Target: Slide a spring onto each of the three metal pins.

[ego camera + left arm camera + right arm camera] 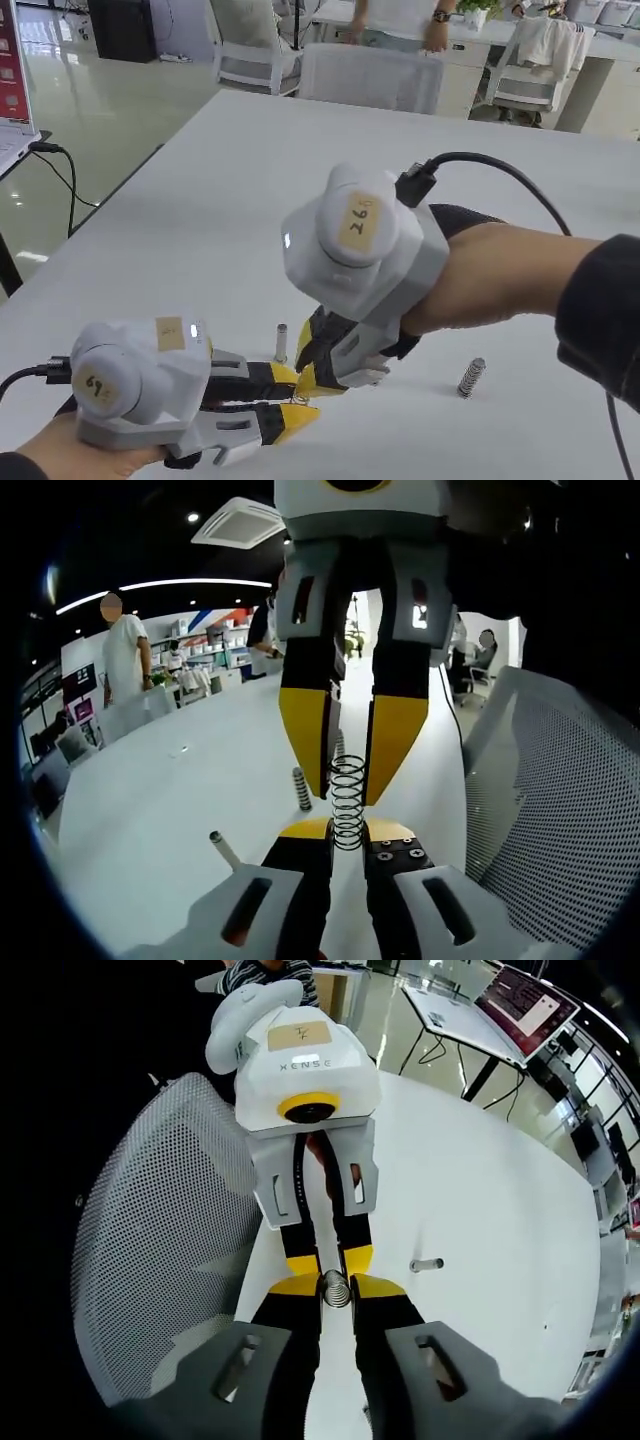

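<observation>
A small steel spring [347, 802] stands between the yellow tips of both grippers, which meet tip to tip just above the white table [230, 190]. My left gripper [347, 834] is shut on its lower end. My right gripper [336, 1288] comes from the opposite side and is shut on the other end [335, 1290]. Whether a pin runs inside the spring is hidden. In the head view the left gripper [295, 398] sits low at the left, with the right gripper [310, 380] above it. One bare metal pin [281, 342] stands just behind them. Another spring [471, 377] rests tilted to the right.
A black cable [500, 170] runs from the right gripper across the table. A mesh chair [560, 810] stands close beside the table's near end. More chairs [370, 75] and people are at the far end, and a laptop [12, 90] sits off to the left.
</observation>
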Action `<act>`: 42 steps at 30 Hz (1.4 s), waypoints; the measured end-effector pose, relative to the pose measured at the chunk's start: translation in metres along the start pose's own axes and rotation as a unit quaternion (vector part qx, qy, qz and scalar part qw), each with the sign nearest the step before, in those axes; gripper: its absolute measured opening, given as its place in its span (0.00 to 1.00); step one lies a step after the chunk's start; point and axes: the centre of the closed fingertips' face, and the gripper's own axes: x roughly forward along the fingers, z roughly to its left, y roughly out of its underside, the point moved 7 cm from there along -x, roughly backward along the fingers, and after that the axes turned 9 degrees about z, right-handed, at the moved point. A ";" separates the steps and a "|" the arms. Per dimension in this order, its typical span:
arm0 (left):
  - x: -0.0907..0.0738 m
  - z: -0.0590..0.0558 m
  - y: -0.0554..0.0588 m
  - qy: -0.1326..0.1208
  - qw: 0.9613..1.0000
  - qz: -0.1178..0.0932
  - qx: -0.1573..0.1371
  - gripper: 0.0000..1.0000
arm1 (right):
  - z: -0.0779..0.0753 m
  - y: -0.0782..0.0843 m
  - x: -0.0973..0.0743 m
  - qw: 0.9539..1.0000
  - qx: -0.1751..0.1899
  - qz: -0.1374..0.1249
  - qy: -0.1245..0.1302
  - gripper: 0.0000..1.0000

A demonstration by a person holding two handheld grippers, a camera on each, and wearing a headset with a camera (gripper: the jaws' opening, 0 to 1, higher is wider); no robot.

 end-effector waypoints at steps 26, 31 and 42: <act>-0.001 0.001 -0.002 0.002 1.000 -0.007 -0.008 0.08 | 0.000 0.006 0.010 1.000 0.006 0.015 -0.013 0.17; -0.001 0.000 -0.003 0.003 1.000 -0.005 -0.005 0.08 | 0.000 0.007 0.011 1.000 0.005 0.019 -0.015 0.16; 0.002 -0.002 -0.002 0.009 1.000 0.010 -0.006 0.08 | 0.001 0.006 0.014 0.999 0.002 0.028 -0.016 0.15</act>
